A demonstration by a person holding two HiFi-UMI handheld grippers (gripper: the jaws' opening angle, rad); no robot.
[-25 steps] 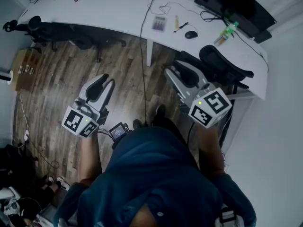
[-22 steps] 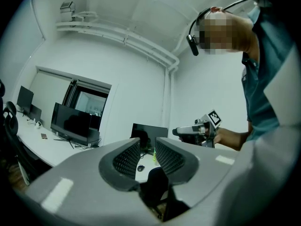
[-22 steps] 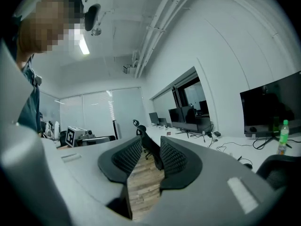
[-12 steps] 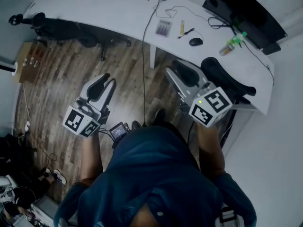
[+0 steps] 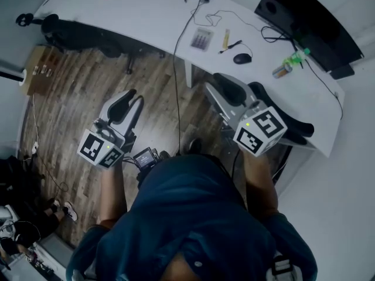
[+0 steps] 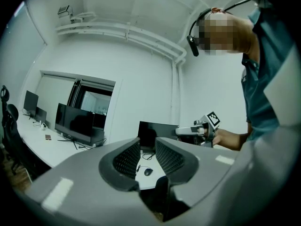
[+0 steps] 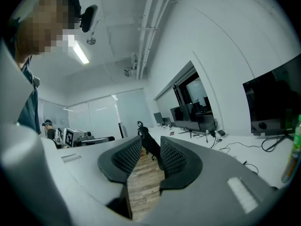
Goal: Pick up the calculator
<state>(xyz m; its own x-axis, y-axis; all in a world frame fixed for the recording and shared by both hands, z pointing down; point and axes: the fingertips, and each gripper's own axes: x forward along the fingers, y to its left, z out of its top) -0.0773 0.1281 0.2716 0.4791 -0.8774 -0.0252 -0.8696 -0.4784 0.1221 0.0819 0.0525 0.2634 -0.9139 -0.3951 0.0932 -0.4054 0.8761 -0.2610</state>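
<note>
The calculator [image 5: 201, 38] lies flat on the long white desk [image 5: 146, 16], near the desk's front edge. It is small and soft in the head view, so its keys show only as faint rows. Just beside it to the right is a yellow pen-like stick [image 5: 225, 37], too small to name with certainty. Further right are a dark computer mouse [image 5: 241, 58] and a green-capped bottle [image 5: 291, 61]. A black monitor [image 5: 310, 16] stands behind them, cut off by the picture's edge.

Both grippers are held well apart from the calculator, above the wooden floor [image 5: 76, 98]. The right gripper [image 5: 212, 84] partly covers a black office chair [image 5: 281, 107]. Its jaws are drawn nearly together around a narrow slit and grasp nothing. Through that slit only floorboards and a distant chair show in its own view. The left gripper [image 5: 132, 98] is likewise clenched and empty. In the left gripper view the slit frames a strip of desk with the mouse [image 6: 148, 172], and the jaws hide the rest. The person's torso blocks the lower part of the head view.
</note>
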